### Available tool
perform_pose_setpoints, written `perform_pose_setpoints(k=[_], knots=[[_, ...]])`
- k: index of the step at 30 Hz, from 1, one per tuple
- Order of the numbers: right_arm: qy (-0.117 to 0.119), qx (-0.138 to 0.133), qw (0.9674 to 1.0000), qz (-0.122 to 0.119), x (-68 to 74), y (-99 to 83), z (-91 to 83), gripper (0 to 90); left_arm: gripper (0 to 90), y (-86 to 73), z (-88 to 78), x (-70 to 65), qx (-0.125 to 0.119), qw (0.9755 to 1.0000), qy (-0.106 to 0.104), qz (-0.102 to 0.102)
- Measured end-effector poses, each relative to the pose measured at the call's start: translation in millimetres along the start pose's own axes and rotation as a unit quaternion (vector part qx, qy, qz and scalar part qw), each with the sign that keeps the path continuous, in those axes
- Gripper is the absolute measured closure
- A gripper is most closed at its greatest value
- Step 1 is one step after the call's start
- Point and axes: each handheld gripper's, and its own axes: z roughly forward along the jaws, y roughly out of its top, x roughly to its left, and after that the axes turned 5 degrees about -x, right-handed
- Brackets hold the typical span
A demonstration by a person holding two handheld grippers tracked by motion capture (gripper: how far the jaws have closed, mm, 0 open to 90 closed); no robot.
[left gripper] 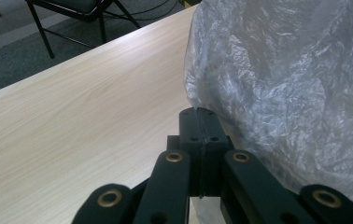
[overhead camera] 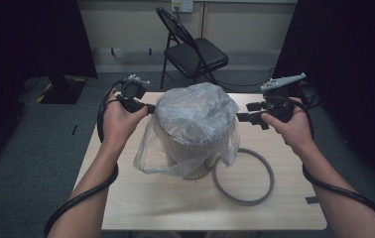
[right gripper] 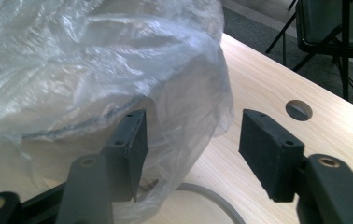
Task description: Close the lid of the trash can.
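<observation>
Under the plastic bag (overhead camera: 195, 116) the bin (overhead camera: 190, 158) blurs; left tool (left gripper: 201, 126) together, right tool (right gripper: 191, 149) apart.

My left gripper (overhead camera: 148, 108): black linkage arms, brass-ringed pivots behind the fingertips, screw holes in the pads (left gripper: 201, 122); my right gripper (overhead camera: 247, 112): the same black build; grey three-cornered plates on top; black cables coiled round my bare forearms.

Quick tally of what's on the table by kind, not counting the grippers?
Bin, beige, under the bag: 1
Clear plastic bag: 1
Grey ring: 1
Total: 3
</observation>
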Motion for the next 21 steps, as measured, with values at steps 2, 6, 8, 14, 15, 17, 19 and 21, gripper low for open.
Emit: perform_pose_setpoints(k=[2,6,8,14,15,17,19,21], knots=[[0.002,0.000,1.0000,-0.003,2.4,3.0,4.0,43.6,90.0,-0.2,0.7,0.3,0.000,1.0000,0.001,0.001],[0.004,-0.009,0.9998,0.018,0.9,9.3,9.8,54.9,90.0,-0.9,3.7,3.2,0.006,1.0000,0.000,0.003],[0.014,-0.016,0.9994,0.028,-3.0,10.8,12.3,69.9,90.0,-0.9,5.0,4.5,0.001,1.0000,-0.002,0.002],[-0.010,-0.019,0.9986,0.048,-14.8,13.8,29.4,90.0,90.0,-0.6,11.3,9.3,-0.001,0.9999,-0.004,0.010],[-0.020,-0.017,0.9984,0.050,-16.8,13.6,33.8,90.0,90.0,-0.4,12.6,9.7,-0.004,1.0000,-0.004,0.007],[-0.013,-0.009,0.9979,0.063,-21.7,11.9,44.3,90.0,90.0,0.6,15.8,12.3,-0.001,0.9999,-0.005,0.013],[-0.016,0.001,0.9976,0.067,-24.7,8.9,55.4,90.0,90.0,1.4,20.3,15.3,0.000,0.9999,-0.004,0.009],[-0.014,0.009,0.9974,0.070,-27.0,4.7,66.7,90.0,90.0,1.6,25.5,19.3,0.000,0.9999,-0.007,0.007]])
